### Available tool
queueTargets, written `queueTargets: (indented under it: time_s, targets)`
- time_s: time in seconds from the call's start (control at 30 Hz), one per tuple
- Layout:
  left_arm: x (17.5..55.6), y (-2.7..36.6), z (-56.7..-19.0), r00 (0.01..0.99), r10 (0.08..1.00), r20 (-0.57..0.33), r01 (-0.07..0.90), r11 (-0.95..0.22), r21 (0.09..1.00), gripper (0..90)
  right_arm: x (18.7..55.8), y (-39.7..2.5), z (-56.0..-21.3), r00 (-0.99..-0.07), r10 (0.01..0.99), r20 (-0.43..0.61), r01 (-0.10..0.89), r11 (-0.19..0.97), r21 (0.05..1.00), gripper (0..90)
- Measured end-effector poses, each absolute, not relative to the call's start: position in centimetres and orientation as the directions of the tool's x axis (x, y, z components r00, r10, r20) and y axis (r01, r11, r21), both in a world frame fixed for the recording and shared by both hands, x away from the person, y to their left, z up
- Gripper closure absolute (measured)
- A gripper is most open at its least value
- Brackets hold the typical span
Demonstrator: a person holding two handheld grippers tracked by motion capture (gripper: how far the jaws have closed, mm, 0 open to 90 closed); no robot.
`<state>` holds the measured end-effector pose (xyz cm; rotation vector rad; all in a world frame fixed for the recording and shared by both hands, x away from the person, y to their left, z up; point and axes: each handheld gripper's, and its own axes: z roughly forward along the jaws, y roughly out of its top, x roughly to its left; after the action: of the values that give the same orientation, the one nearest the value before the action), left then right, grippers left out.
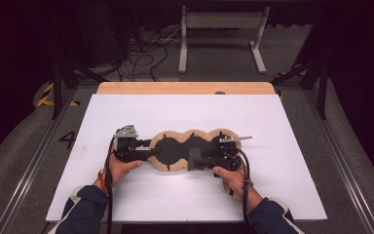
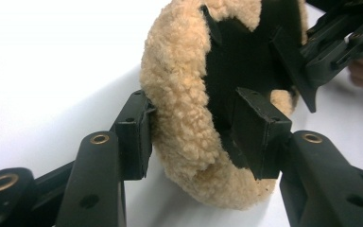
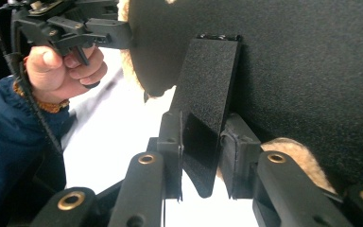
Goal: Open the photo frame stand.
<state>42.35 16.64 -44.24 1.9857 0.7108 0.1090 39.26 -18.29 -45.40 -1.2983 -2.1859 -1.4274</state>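
A long, lobed tan fleece pad [image 1: 193, 133] with a black inner face [image 1: 173, 147] lies on the white board [image 1: 185, 109]. My left gripper [image 1: 152, 152] holds its left end. In the left gripper view the jaws of that gripper [image 2: 198, 137] stand on either side of the fleece rim [image 2: 179, 94], shut on it. My right gripper [image 1: 193, 161] comes in from the right, shut on a black strap [image 1: 193, 157] that stands up from the pad. In the right gripper view the strap [image 3: 208, 109] sits pinched between the jaws of my right gripper [image 3: 202, 151].
The white board covers a wooden table whose far edge [image 1: 185, 87] shows. Bare board lies on all sides of the pad. A white metal stand [image 1: 221, 36] and loose cables [image 1: 141, 58] are on the floor beyond. The left hand [image 3: 61, 66] appears in the right gripper view.
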Motion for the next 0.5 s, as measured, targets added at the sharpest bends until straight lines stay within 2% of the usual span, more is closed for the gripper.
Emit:
queueTargets:
  time_s: [0.03, 0.23, 0.4, 0.5]
  targets:
    - [42.22, 16.57, -44.03, 0.829, 0.530, -0.179, 0.408, -0.353, 0.842, 50.8, 39.32, -18.32, -45.38, -0.581, 0.551, 0.599, 0.769, 0.132, 0.625, 73.2]
    - [41.53, 16.76, -43.60, 0.837, 0.529, -0.138, 0.364, -0.350, 0.863, 55.6, 39.33, -18.49, -45.43, -0.583, 0.550, 0.598, 0.765, 0.123, 0.633, 75.6]
    - [41.77, 17.39, -44.31, 0.840, 0.482, -0.248, 0.424, -0.298, 0.855, 57.3, 39.17, -18.53, -45.44, -0.595, 0.553, 0.582, 0.752, 0.130, 0.646, 74.7]
    - [42.13, 17.30, -44.59, 0.835, 0.483, -0.264, 0.439, -0.295, 0.849, 55.6, 39.16, -18.48, -45.49, -0.600, 0.555, 0.576, 0.745, 0.125, 0.655, 73.6]
